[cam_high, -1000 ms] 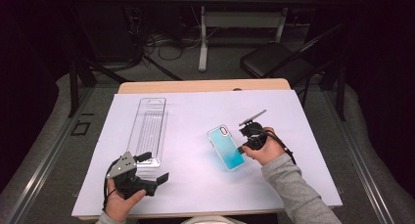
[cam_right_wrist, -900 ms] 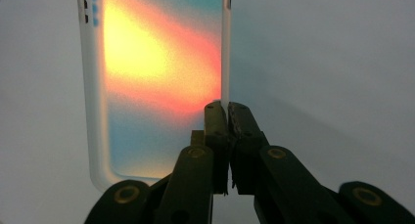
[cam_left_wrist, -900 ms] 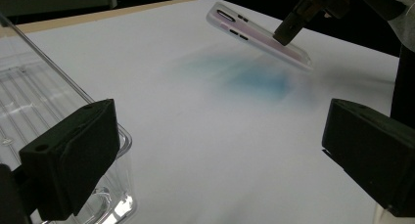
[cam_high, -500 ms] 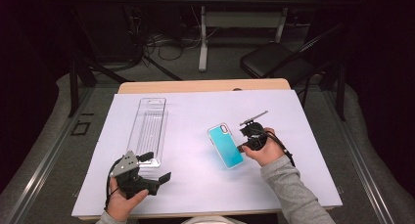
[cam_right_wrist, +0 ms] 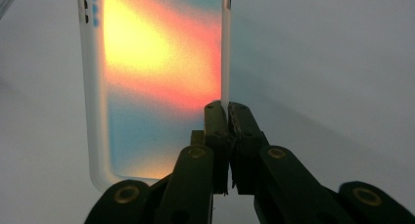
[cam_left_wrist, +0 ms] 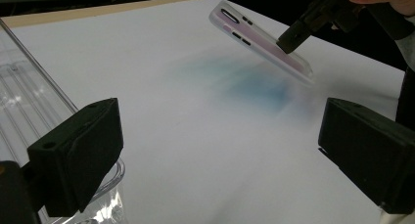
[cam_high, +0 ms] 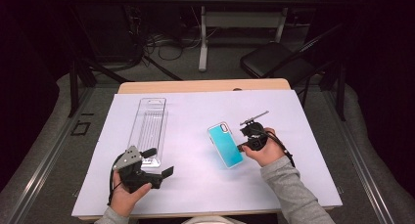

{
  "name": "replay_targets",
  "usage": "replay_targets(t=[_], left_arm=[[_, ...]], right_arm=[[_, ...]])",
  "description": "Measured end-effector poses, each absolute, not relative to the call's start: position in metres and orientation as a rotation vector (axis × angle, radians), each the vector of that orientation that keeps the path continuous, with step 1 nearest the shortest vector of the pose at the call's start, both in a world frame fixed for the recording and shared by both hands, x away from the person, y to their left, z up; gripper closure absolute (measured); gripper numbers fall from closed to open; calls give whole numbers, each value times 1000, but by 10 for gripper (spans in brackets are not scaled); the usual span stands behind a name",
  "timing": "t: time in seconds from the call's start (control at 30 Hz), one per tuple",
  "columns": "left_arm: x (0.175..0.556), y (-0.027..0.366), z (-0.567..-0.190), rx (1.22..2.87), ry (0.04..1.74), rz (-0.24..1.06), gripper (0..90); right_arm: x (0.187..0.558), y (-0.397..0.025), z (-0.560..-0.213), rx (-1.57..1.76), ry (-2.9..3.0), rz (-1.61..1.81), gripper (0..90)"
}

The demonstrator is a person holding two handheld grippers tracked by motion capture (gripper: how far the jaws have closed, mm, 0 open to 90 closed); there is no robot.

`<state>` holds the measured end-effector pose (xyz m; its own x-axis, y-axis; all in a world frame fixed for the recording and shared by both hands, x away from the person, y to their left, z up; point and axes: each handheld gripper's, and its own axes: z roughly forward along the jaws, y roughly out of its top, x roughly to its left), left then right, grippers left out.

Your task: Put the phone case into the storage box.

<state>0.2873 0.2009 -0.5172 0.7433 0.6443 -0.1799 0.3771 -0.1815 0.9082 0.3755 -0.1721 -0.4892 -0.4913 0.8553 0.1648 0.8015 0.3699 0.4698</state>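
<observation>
Teal case: 1 phone case (cam_high: 225, 145), teal in the high view, glowing orange-to-blue w/ a translucent white rim in your right gripper view (cam_right_wrist: 156, 82). It's near the middle of the counter, just left of your right hand.
Case tilt: in your left gripper view the case (cam_left_wrist: 264, 40) is tipped, gripped edge up off the sheet; a bluish blur shows on the sheet below it.
Right gripper: 1, your right gripper (cam_high: 246, 137); fingers (cam_right_wrist: 216, 123) nearly closed, pinching the case's long edge btwn them.
Left gripper: 1, your left gripper (cam_high: 157, 162) at the near-left of the counter; fingers (cam_left_wrist: 78, 150) spread wide, nothing btwn them, pointed toward the case.
Clear tray: 1 clear plastic package tray (cam_high: 150, 128), lying flat lengthwise, left of the case & well apart from it; its near end is just beside your left gripper.
Counter: 1 counter (cam_high: 313, 150), covered by a pale sheet w/ a strip of wood edge at the far side.
</observation>
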Motion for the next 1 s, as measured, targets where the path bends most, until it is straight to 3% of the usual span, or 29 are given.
replay_targets(t=[1.0], left_arm=[[323,158,-503,1763,855,221,40]], right_arm=[[372,-169,-482,1429,2406,945,877]])
